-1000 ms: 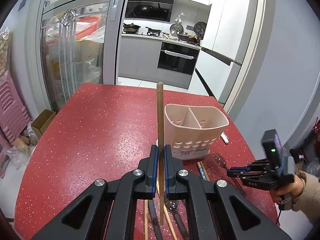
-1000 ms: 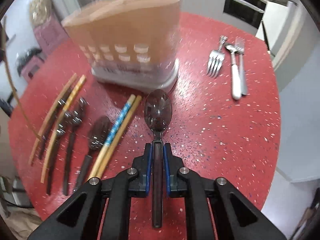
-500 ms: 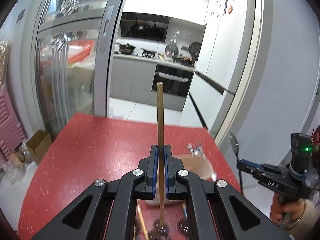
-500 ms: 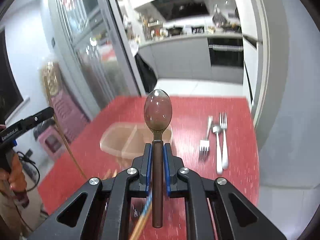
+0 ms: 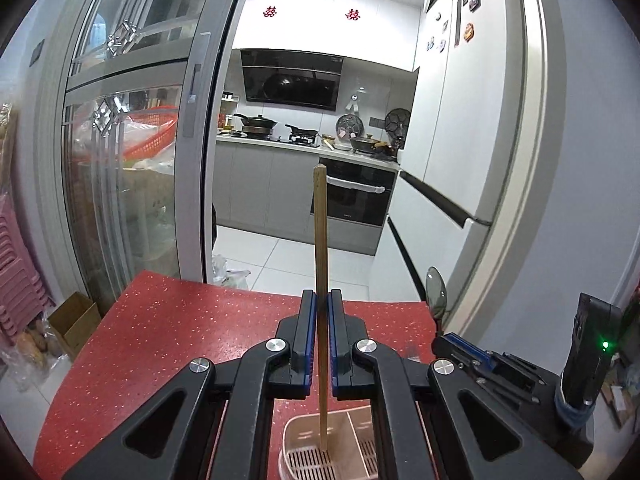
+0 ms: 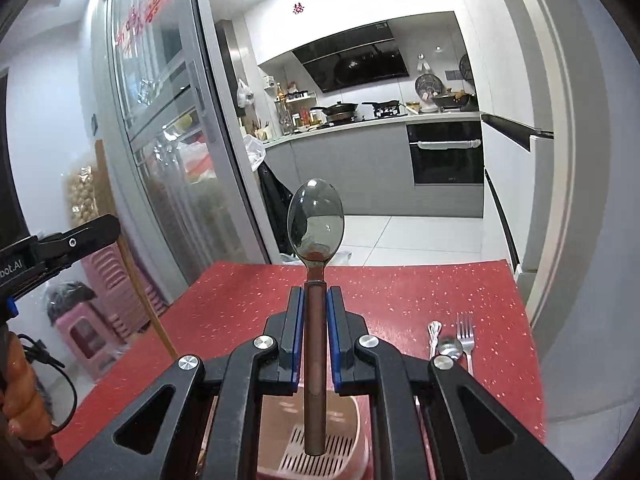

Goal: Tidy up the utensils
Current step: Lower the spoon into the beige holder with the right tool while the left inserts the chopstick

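Observation:
My left gripper (image 5: pixel 319 300) is shut on a wooden chopstick (image 5: pixel 320 232) and holds it upright, its lower end over the left compartment of the pink utensil holder (image 5: pixel 304 458). My right gripper (image 6: pixel 315 296) is shut on a dark spoon (image 6: pixel 316 220), bowl up, its handle end over a compartment of the same holder (image 6: pixel 344 452). In the left wrist view the right gripper (image 5: pixel 452 340) and its spoon (image 5: pixel 437 291) show at the right. In the right wrist view the left gripper (image 6: pixel 76 240) shows at the far left.
The red speckled table (image 5: pixel 168 332) lies below both grippers. Two forks and a silver spoon (image 6: pixel 450 344) lie on the table at the right. A glass sliding door (image 5: pixel 132 168) and pink stools (image 6: pixel 92 332) stand to the left. The kitchen lies beyond.
Both grippers have lifted and tilted their utensils upright and moved over the holder. The views swung up from the table to the kitchen; the utensils lying beside the holder left view.

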A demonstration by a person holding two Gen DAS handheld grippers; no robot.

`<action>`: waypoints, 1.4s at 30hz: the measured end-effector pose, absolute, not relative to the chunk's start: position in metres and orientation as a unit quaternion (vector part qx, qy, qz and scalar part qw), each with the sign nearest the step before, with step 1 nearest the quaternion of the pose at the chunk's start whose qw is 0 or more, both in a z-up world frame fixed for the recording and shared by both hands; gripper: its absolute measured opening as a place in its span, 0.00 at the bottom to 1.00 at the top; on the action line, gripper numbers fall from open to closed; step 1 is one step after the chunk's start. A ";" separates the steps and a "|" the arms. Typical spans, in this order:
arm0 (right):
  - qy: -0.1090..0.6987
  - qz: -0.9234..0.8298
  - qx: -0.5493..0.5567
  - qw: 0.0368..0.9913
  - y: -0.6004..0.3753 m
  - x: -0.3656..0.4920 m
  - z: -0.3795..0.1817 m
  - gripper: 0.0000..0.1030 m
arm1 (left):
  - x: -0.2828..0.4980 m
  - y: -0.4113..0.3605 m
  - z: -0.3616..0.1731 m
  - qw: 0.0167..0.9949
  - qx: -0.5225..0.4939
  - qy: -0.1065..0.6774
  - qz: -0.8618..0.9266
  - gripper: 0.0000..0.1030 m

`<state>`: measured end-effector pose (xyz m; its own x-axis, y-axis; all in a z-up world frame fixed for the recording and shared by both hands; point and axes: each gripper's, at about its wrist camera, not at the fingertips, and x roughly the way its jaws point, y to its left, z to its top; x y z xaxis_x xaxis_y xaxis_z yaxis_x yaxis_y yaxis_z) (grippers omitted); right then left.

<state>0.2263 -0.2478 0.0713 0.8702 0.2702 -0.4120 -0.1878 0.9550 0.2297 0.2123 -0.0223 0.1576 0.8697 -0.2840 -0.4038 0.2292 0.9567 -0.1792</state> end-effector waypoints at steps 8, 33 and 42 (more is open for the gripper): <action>0.225 0.134 0.056 0.964 -0.233 0.233 0.039 0.11 | 0.220 -0.029 0.116 0.965 -0.054 0.231 -0.114 0.29; 0.263 0.147 0.033 0.953 -0.244 0.193 0.004 0.12 | 0.181 -0.035 0.069 0.952 0.010 0.290 -0.092 0.29; 0.273 0.158 0.028 0.948 -0.240 0.189 0.009 0.35 | 0.178 -0.029 0.063 0.947 0.006 0.307 -0.089 0.29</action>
